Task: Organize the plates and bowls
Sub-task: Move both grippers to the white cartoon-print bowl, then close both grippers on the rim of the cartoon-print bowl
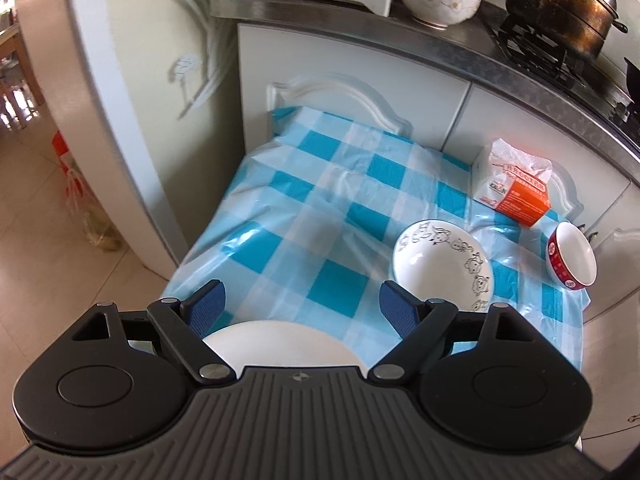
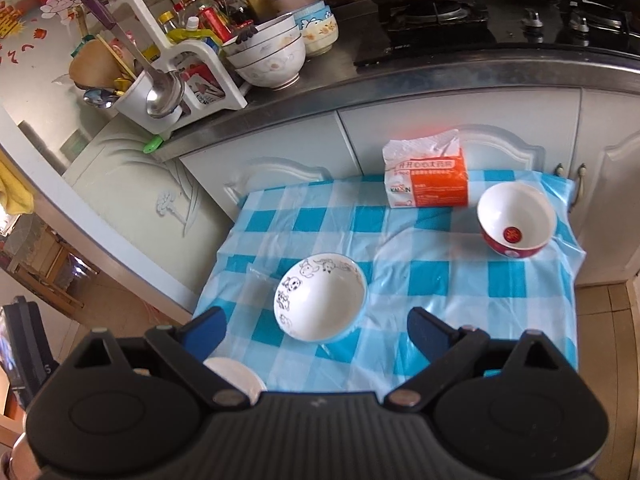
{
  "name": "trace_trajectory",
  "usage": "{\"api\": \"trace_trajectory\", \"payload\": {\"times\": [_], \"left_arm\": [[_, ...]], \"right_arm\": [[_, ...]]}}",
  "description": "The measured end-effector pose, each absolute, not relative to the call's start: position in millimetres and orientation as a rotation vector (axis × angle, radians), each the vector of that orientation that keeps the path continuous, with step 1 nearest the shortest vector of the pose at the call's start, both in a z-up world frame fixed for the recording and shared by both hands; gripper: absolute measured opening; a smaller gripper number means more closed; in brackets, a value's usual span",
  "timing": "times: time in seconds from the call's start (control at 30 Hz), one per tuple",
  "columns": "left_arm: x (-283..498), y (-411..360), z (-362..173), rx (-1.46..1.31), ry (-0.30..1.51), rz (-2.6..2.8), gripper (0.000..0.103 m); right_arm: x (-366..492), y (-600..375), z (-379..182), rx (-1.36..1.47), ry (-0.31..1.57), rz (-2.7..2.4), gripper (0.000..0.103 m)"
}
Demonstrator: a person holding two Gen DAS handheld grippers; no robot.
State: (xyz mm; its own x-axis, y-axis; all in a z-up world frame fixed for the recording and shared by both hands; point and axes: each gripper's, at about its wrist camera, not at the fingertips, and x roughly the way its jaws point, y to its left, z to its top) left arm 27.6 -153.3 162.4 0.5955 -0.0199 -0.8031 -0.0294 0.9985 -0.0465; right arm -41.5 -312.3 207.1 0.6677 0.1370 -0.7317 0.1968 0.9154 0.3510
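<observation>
A small bench (image 2: 400, 280) draped in a blue-and-white checked plastic cloth stands against white kitchen cabinets, with both hand-held grippers poised over its near edge. The left gripper (image 1: 302, 306) hangs with its jaws released and spread wide, nothing between the blue pads, directly above a plain white plate (image 1: 280, 342) that lies at the near left of the bench. The right gripper (image 2: 316, 326) is likewise parted and holds nothing; its jaws frame a white bowl with black cartoon animals (image 2: 320, 298) around the inside of its rim, which sits upright on the cloth near the middle, just beyond the pads. In the right wrist view the same plate (image 2: 236, 376) shows as a white sliver at the near left, partly hidden under the gripper's linkage. At the far right corner of the bench sits a red bowl with a white interior (image 2: 516, 220), upright, a red medallion at its bottom, well apart from the cartoon bowl. Just left of it and near the far edge stands an orange-and-white tissue pack (image 2: 426, 178), its top torn open. Behind the bench runs a steel-edged kitchen counter (image 2: 360, 92) carrying a stack of floral bowls (image 2: 268, 56), a white utensil rack (image 2: 160, 80) with a ladle, and to the right a gas hob (image 2: 460, 20) bearing a blackened pot (image 1: 560, 4).
</observation>
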Motion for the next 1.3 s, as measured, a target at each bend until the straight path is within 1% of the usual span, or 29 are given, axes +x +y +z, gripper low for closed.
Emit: {"api": "trace_trajectory", "payload": {"times": [0.43, 0.8, 0.9, 0.97, 1.0, 1.1, 1.13, 1.2, 1.3], "left_arm": [[63, -184, 126, -0.018, 0.988, -0.078, 0.103], [97, -197, 91, -0.031, 1.071, -0.132, 0.102], [106, -199, 82, -0.065, 1.103, -0.141, 0.096], [110, -201, 77, -0.085, 1.121, -0.144, 0.086], [113, -202, 74, -0.090, 1.132, -0.146, 0.084], [120, -204, 66, -0.111, 1.162, -0.147, 0.071], [122, -203, 63, -0.119, 1.170, -0.144, 0.067], [126, -204, 58, -0.127, 1.184, -0.140, 0.062], [133, -207, 50, -0.118, 1.196, -0.134, 0.051]], "right_arm": [[2, -322, 147, 0.567, 0.895, -0.081, 0.096], [32, -341, 96, 0.680, 0.942, -0.173, 0.093], [35, -348, 85, 0.711, 0.949, -0.199, 0.090], [37, -352, 76, 0.739, 0.961, -0.212, 0.088], [38, -355, 72, 0.752, 0.970, -0.221, 0.085], [39, -359, 60, 0.797, 0.977, -0.229, 0.076], [39, -361, 57, 0.815, 0.976, -0.228, 0.074], [38, -362, 52, 0.845, 0.973, -0.228, 0.069], [40, -362, 47, 0.863, 0.978, -0.213, 0.059]]}}
